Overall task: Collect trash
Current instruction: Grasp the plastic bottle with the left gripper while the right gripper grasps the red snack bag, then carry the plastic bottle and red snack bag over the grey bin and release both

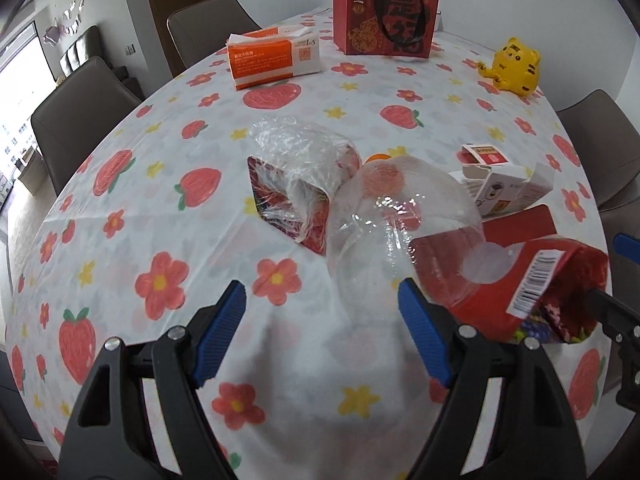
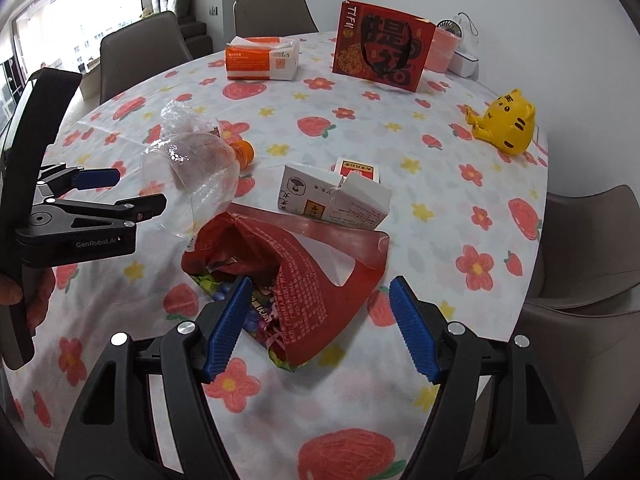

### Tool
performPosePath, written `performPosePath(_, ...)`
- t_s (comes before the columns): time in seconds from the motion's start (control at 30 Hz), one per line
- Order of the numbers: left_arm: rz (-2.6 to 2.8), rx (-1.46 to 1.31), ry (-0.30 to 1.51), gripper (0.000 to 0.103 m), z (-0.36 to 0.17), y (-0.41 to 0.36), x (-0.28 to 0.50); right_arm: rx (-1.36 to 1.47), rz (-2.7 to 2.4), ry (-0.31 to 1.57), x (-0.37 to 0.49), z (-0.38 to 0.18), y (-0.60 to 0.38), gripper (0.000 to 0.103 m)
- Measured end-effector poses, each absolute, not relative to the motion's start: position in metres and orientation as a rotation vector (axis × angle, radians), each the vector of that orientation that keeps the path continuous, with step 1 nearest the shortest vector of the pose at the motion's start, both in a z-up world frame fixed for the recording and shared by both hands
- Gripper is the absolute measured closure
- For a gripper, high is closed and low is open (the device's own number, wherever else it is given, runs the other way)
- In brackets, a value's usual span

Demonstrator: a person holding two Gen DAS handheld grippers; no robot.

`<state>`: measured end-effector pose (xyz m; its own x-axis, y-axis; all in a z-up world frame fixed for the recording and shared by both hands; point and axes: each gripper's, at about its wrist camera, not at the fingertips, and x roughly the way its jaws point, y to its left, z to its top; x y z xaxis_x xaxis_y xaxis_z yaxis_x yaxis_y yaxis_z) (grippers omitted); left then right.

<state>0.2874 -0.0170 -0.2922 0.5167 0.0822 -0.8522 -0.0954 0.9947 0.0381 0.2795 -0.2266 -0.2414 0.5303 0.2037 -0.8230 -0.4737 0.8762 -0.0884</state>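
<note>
Clear plastic marks the first item: a crushed bottle (image 1: 384, 216) with an orange cap (image 2: 243, 151) lies on its side at the middle of the table (image 1: 120, 240), which carries a strawberry-and-flower cloth.

Taking the bottle as landmark:
- Left gripper (image 1: 322, 336): jaws spread apart, nothing between them, hovering over the cloth just short of the bottle's base. From the right wrist view it sits beside the bottle, not touching as far as can be seen.
- Red bag (image 2: 320, 280): lies open on the cloth just right of the bottle, mouth towards the near edge, colourful wrappers (image 2: 256, 312) visible inside.
- Right gripper (image 2: 320, 322): jaws wide apart, gripping nothing, poised at the bag's mouth; its left pad (image 2: 228, 324) lies over the bag's opening. Whether it touches cannot be told.
- White carton (image 2: 340, 200): torn open, on the cloth beyond the bag, right of the bottle, with a small red box (image 2: 358, 168) just behind it.
- Clear wrap (image 1: 296, 148): crumpled over a red pack (image 1: 280, 204), just left of the bottle, touching it.
- Well beyond the bottle, at the far side: tissue pack (image 1: 276, 56), upright red gift bag (image 1: 384, 20), yellow tiger toy (image 1: 514, 68).

Chairs (image 1: 80, 108) stand around the table.
</note>
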Motion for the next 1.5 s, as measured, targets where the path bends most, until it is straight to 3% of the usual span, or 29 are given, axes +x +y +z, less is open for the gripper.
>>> performPosePath(0.1,0.123,-0.012,1.034,0.027,-0.300,-0.017,0.295,-0.327,0.411,0.936,0.286,-0.249,-0.225,0.034)
performPosePath(0.17,0.124,-0.009,1.044,0.040,-0.303,-0.018,0.300,-0.335,0.411,0.940,0.288,-0.253,-0.223,0.040)
performPosePath(0.2,0.123,-0.009,1.057,0.055,-0.306,-0.018,0.302,-0.338,0.408,0.943,0.289,-0.255,-0.222,0.042)
performPosePath(0.27,0.113,-0.022,1.068,0.074,-0.309,-0.018,0.305,-0.336,0.409,0.953,0.292,-0.259,-0.221,0.053)
performPosePath(0.37,0.097,-0.020,1.063,0.085,-0.307,-0.021,0.305,-0.333,0.416,0.970,0.292,-0.263,-0.219,0.072)
performPosePath(0.47,0.077,-0.025,1.051,0.092,-0.301,-0.022,0.304,-0.336,0.413,0.966,0.289,-0.262,-0.218,0.078)
performPosePath(0.77,0.031,-0.059,1.003,0.098,-0.276,-0.018,0.284,-0.316,0.431,0.942,0.269,-0.242,-0.224,0.089)
performPosePath(0.97,0.036,-0.091,0.959,0.098,-0.246,0.001,0.242,-0.298,0.451,0.918,0.240,-0.216,-0.227,0.090)
performPosePath(1.2,0.132,-0.139,0.932,0.098,-0.218,0.057,0.140,-0.268,0.559,0.875,0.188,-0.176,-0.209,0.092)
performPosePath(1.5,0.415,-0.262,0.918,0.098,-0.201,0.149,-0.040,-0.332,0.830,0.827,0.102,-0.144,-0.116,0.092)
